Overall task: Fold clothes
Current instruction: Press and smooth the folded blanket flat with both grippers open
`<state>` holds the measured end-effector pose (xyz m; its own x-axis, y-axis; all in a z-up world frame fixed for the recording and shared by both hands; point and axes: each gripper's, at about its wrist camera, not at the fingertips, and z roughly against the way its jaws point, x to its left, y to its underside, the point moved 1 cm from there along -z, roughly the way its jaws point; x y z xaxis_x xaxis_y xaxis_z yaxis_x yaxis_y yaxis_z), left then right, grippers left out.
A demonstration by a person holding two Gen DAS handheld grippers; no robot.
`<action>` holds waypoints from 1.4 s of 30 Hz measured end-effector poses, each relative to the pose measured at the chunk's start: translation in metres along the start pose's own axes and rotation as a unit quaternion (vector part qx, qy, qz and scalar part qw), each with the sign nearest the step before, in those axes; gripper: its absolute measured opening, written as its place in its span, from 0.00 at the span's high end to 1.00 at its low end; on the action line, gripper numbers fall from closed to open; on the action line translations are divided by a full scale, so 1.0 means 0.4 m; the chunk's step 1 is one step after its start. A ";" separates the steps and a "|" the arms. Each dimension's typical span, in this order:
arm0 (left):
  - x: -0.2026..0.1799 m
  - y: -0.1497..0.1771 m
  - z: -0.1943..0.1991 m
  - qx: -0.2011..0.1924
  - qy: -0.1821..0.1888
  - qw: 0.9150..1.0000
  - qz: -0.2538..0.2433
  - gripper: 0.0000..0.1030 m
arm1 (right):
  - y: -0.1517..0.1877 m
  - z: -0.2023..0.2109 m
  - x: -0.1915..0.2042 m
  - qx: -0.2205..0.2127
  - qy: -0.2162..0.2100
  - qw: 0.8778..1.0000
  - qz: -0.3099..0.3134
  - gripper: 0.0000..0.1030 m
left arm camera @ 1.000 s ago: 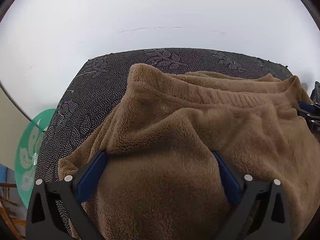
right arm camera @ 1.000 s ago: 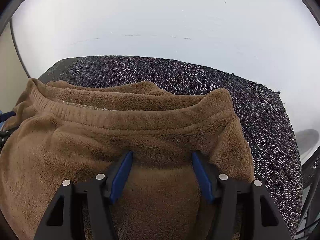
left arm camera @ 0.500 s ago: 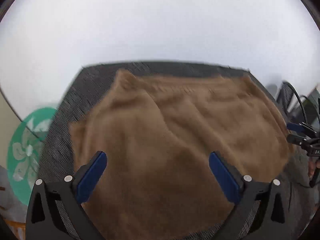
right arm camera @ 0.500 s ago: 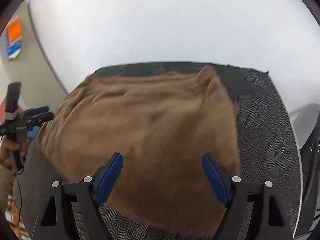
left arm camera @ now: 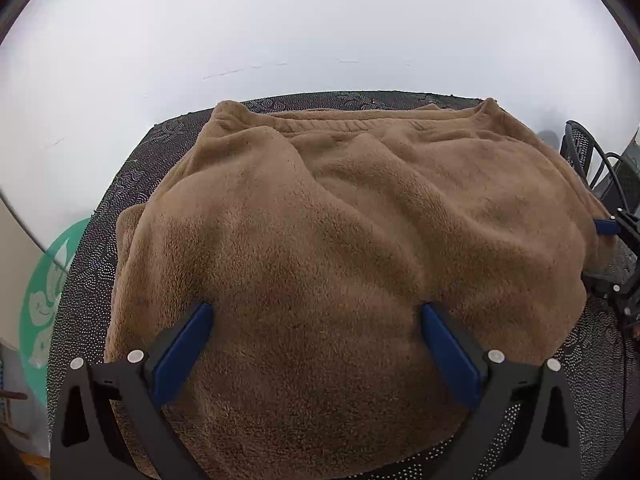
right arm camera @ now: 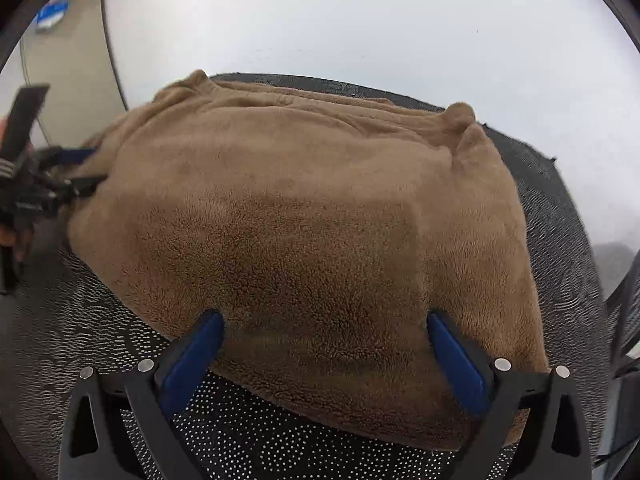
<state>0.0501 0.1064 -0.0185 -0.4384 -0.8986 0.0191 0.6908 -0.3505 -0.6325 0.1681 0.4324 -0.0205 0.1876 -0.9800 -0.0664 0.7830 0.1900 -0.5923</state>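
Note:
A brown fleece garment (left arm camera: 340, 216) lies folded over on a dark dotted tablecloth (left arm camera: 132, 184), its ribbed waistband along the far edge. It also shows in the right wrist view (right arm camera: 304, 208). My left gripper (left arm camera: 316, 316) is open, its blue pads wide apart over the garment's near part, holding nothing. My right gripper (right arm camera: 324, 324) is open over the garment's near edge, holding nothing. The right gripper shows at the right edge of the left wrist view (left arm camera: 616, 236). The left gripper shows at the left edge of the right wrist view (right arm camera: 60, 172).
The cloth-covered table (right arm camera: 280, 440) stands against a white wall (left arm camera: 320, 32). A green round sign (left arm camera: 48, 300) lies low on the left. A black mesh chair (left arm camera: 580, 148) and cables stand at the right.
Both grippers have opened and let go of the garment, pulled back, then come low over it again. The garment now lies flat on the table.

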 end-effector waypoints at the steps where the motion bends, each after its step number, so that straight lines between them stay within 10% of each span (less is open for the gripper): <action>1: -0.005 0.003 0.003 0.000 -0.002 1.000 -0.001 0.00 | 0.001 0.002 -0.005 0.000 -0.002 1.000 -0.002 0.01; 26: 0.001 0.031 0.064 -0.018 -0.024 0.999 0.015 0.00 | 0.004 -0.011 0.019 -0.006 0.020 1.000 0.011 0.01; 36: 0.084 0.078 0.082 0.016 -0.027 0.994 0.106 0.00 | -0.066 0.070 0.034 -0.040 -0.025 0.992 -0.119 0.01; 42: 0.067 0.086 0.048 0.028 -0.044 0.995 0.082 0.00 | -0.085 -0.019 0.042 0.010 0.005 0.992 -0.123 0.01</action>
<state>0.0733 0.0652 -0.0247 -0.2667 -0.9637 -0.0125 0.7808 -0.2085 -0.5890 0.1400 0.4088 -0.0077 -0.0165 -0.9974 0.0696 0.8164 -0.0536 -0.5750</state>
